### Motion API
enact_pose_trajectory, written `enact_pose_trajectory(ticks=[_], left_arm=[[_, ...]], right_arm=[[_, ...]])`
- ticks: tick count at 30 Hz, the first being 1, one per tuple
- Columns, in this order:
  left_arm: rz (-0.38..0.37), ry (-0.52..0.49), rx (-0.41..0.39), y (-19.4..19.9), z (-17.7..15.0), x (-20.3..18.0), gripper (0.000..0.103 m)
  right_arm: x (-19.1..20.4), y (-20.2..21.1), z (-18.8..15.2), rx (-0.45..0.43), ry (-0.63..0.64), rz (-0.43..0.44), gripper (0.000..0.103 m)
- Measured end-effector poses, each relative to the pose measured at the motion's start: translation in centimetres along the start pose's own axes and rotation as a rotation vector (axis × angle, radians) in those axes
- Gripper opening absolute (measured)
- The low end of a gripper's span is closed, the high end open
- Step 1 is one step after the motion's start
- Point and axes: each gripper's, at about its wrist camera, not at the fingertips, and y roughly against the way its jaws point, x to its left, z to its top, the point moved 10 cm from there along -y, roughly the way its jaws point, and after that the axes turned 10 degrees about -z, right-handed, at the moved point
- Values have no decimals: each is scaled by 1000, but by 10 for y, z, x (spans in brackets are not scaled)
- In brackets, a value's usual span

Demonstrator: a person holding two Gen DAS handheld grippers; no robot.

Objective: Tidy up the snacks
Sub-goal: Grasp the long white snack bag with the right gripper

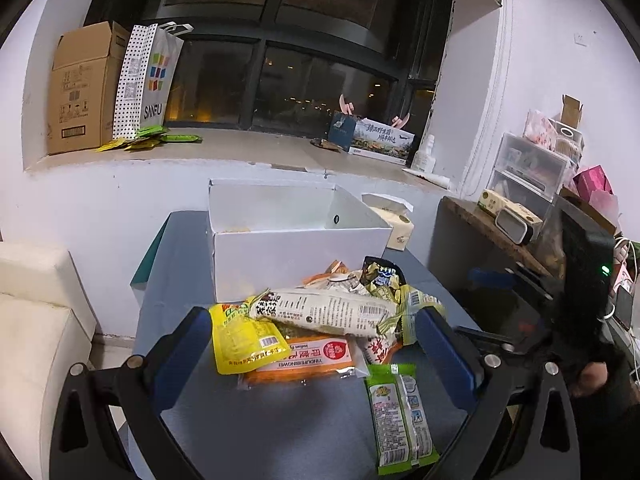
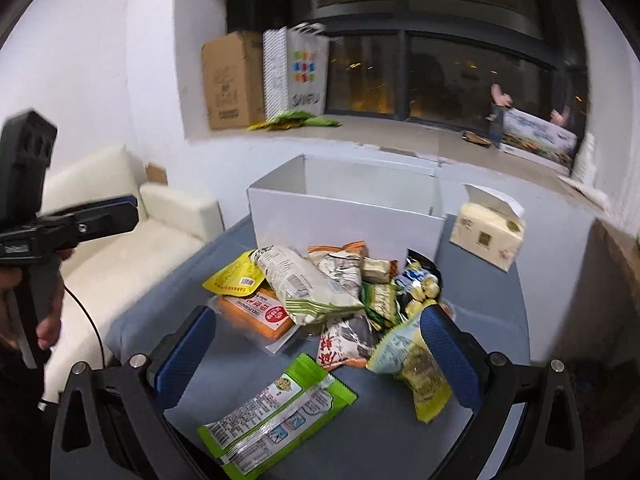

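A heap of snack packets (image 1: 320,320) (image 2: 320,292) lies on the grey table (image 1: 260,440) in front of an open white box (image 1: 296,236) (image 2: 344,208). The heap holds a yellow packet (image 1: 240,340), an orange pack (image 1: 304,364) (image 2: 256,312) and a long white packet (image 1: 328,312). A green twin pack (image 1: 400,416) (image 2: 276,412) lies nearest. My left gripper (image 1: 316,348) is open over the heap, holding nothing. My right gripper (image 2: 316,344) is open, its right finger (image 2: 444,356) beside a pale yellow-green packet (image 2: 416,368). The left gripper also shows in the right wrist view (image 2: 92,220).
A tissue box (image 2: 488,236) (image 1: 396,228) stands right of the white box. A cream sofa (image 2: 132,240) (image 1: 36,320) is left of the table. The windowsill holds a cardboard box (image 1: 80,88), a paper bag (image 1: 148,80) and green packets (image 1: 148,140). A cluttered shelf (image 1: 532,200) is at right.
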Motion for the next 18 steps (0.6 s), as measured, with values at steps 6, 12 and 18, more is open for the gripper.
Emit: enact_pose_trajectory(ticks=[6, 12, 18], left_arm=[[26, -1, 19, 2, -9, 11, 103], [24, 49, 37, 0, -21, 25, 103], [8, 122, 60, -9, -34, 40, 103]], right_arm=[[29, -40, 11, 65, 168, 16, 103], [53, -98, 8, 197, 329, 31, 103], [58, -148, -10, 322, 428, -16, 103]])
